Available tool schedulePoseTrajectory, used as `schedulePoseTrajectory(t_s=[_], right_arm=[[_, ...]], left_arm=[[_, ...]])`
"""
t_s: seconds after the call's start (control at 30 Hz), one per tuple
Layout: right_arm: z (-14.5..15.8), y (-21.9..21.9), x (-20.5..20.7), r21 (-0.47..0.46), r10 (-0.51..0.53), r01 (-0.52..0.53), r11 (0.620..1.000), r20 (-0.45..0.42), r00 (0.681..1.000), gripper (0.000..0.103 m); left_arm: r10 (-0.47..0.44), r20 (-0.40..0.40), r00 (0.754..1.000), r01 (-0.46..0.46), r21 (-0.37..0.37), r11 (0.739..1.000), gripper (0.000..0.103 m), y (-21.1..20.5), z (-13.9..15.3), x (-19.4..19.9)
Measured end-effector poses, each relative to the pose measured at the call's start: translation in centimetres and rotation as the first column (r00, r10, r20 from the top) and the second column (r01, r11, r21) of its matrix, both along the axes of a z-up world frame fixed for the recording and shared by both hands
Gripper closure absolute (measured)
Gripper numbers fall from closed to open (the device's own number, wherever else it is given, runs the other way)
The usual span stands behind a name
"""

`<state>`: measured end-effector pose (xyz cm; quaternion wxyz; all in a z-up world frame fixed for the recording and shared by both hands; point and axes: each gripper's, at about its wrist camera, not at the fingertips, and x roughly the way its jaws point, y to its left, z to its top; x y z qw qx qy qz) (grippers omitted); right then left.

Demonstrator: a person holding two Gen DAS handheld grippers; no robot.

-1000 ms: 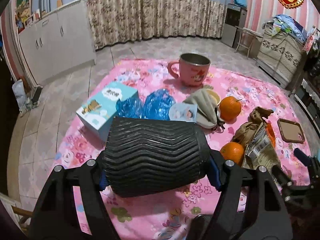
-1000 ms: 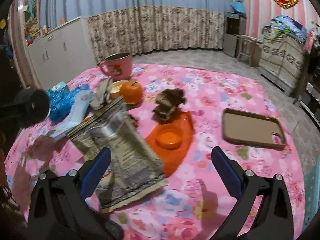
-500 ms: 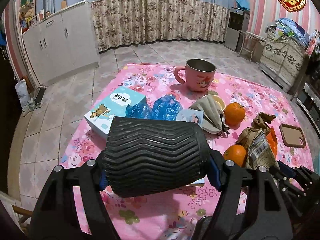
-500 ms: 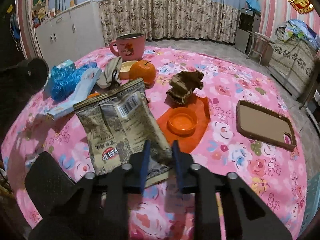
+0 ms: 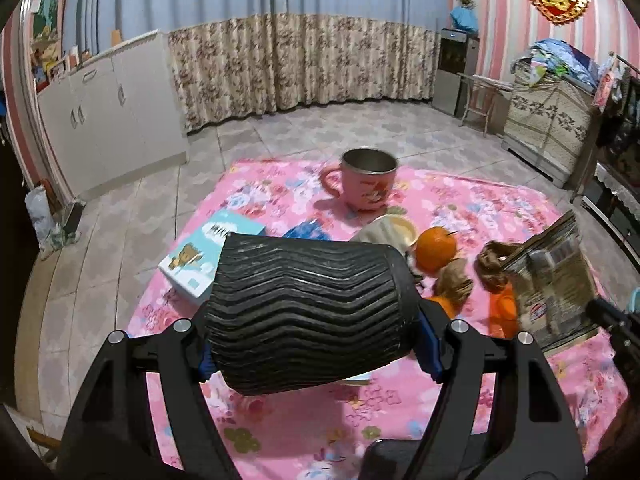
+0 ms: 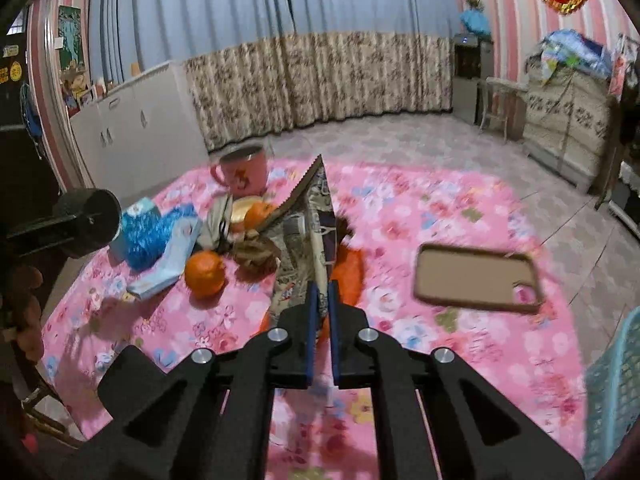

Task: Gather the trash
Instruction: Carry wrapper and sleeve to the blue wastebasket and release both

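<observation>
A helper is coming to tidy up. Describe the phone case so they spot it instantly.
Start at the pink floral cloth covering the table. The phone case lies flat and alone on its right side, apart from the clutter around the pink mug. It is the only brown rounded rectangle, with a camera cutout in one corner.

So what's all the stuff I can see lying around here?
snack wrapper: one, grey printed foil, lifted off the cloth, pinched in the right fingers
ribbed cup: one, black, lying sideways between the left fingers
mug: one, pink, far side of the cloth
oranges: two, orange, mid-cloth
tissue box: one, light blue, left edge of the cloth
plastic bag: one, blue, crumpled beside the box
brown paper: crumpled, by the oranges
phone case: one, brown, right of the cloth
basket: one, turquoise, right edge
tablecloth: pink, floral
left gripper: black
right gripper: black, shut on the wrapper
</observation>
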<state>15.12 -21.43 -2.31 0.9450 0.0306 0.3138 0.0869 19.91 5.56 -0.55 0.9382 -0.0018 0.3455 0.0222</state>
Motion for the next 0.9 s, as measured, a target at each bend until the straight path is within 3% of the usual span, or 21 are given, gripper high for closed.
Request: schedulePoseTrajectory(t_s=[0.37,0.6,0.77,0.9], right_arm=[[2.6,-8.3,-3.9,0.080,-0.157,0.155,0.985,0.017,0.987,0.097],[3.9,-15.2,-7.9,0.063,-0.314,0.311,0.948,0.040,0.949,0.097],[3.9,-19.4,-10.7,0.019,-0.414,0.413,0.910,0.049,0.909,0.097],[3.1,-22.7,-13.3,0.044,-0.485,0.484,0.874,0.039,0.873,0.097]], left_arm=[[-0.128,0.062,0.990,0.129,-0.013,0.992,0.031,-8.1,2.5,-1.8],[-0.230,0.096,0.968,0.234,-0.030,0.972,0.031,-15.3,3.0,-3.2],[-0.323,0.099,0.941,0.327,-0.034,0.944,0.031,-21.3,2.7,-4.1],[-0.389,0.094,0.916,0.395,-0.050,0.917,0.031,-25.3,2.1,-4.8]])
